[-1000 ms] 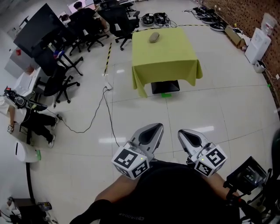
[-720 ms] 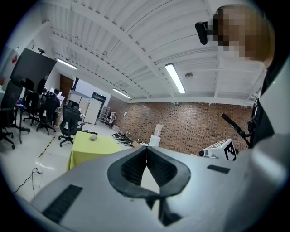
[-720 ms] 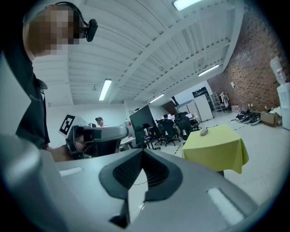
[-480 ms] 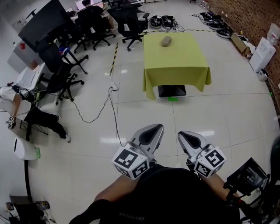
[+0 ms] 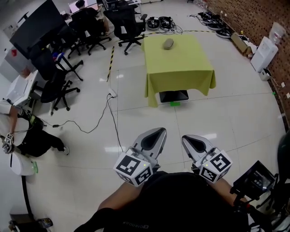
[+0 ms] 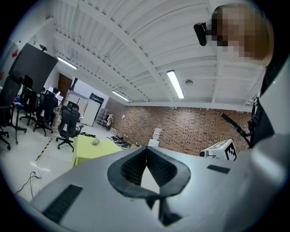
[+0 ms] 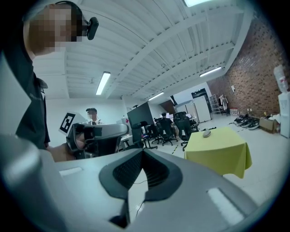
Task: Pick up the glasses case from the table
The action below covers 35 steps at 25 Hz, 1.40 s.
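The grey oval glasses case (image 5: pixel 168 43) lies near the far edge of a table covered with a yellow-green cloth (image 5: pixel 180 68), several steps ahead of me across the floor. Both grippers are held close to my body, side by side, pointing roughly level toward the table. My left gripper (image 5: pixel 161 131) is shut with nothing in it. My right gripper (image 5: pixel 185 138) is shut and empty too. The left gripper view shows the case (image 6: pixel 95 142) small on the table (image 6: pixel 90 150). The right gripper view has the case (image 7: pixel 207 133) on the cloth (image 7: pixel 219 152).
Black office chairs (image 5: pixel 124 25) and a dark screen (image 5: pixel 31 28) stand at the back left. A cable (image 5: pixel 108 120) trails over the floor left of my path. A dark box (image 5: pixel 171 96) sits under the table. A brick wall (image 5: pixel 253 13) with boxes runs along the right. A person (image 5: pixel 20 136) is at the far left.
The table and floor have shifted slightly in the head view as I move with both grippers. The grippers keep their places side by side, both still shut.
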### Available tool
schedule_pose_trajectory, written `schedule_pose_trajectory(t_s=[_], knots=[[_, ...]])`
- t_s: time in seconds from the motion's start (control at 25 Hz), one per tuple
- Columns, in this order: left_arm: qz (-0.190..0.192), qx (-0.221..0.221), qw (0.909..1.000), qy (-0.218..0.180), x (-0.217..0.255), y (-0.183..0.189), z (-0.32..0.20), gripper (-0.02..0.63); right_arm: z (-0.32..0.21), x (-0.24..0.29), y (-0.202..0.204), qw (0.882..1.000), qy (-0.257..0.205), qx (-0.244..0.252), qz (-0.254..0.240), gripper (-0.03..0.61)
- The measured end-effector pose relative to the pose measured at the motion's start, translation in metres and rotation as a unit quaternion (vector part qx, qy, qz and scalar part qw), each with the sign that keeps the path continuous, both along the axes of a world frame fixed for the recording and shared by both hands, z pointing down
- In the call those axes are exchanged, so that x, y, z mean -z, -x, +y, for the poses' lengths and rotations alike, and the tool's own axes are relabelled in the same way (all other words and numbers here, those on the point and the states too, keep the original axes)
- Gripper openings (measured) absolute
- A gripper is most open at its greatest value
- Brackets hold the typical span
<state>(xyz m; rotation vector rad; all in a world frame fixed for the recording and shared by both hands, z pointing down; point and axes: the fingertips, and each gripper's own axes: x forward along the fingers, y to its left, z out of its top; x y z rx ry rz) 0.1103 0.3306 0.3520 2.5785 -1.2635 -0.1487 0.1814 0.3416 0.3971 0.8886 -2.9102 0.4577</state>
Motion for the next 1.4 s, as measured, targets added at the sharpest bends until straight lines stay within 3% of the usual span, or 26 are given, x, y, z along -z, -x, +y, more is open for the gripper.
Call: schedule_pose_trajectory(t_s=[0.12, 0.44, 1.4], knots=[[0.003, 0.001, 1.0000, 0.003, -0.015, 0.026, -0.001, 0.008, 0.001, -0.012, 0.026, 1.000, -0.002, 0.002, 0.007, 0.002], [0.010, 0.003, 0.9999, 0.011, -0.012, 0.052, -0.004, 0.008, -0.004, -0.004, 0.048, 1.000, 0.000, -0.002, 0.017, 0.002], [0.015, -0.023, 0.9996, 0.010, -0.023, 0.047, 0.005, 0.008, 0.002, -0.009, 0.047, 0.999, -0.006, -0.009, 0.040, 0.002]])
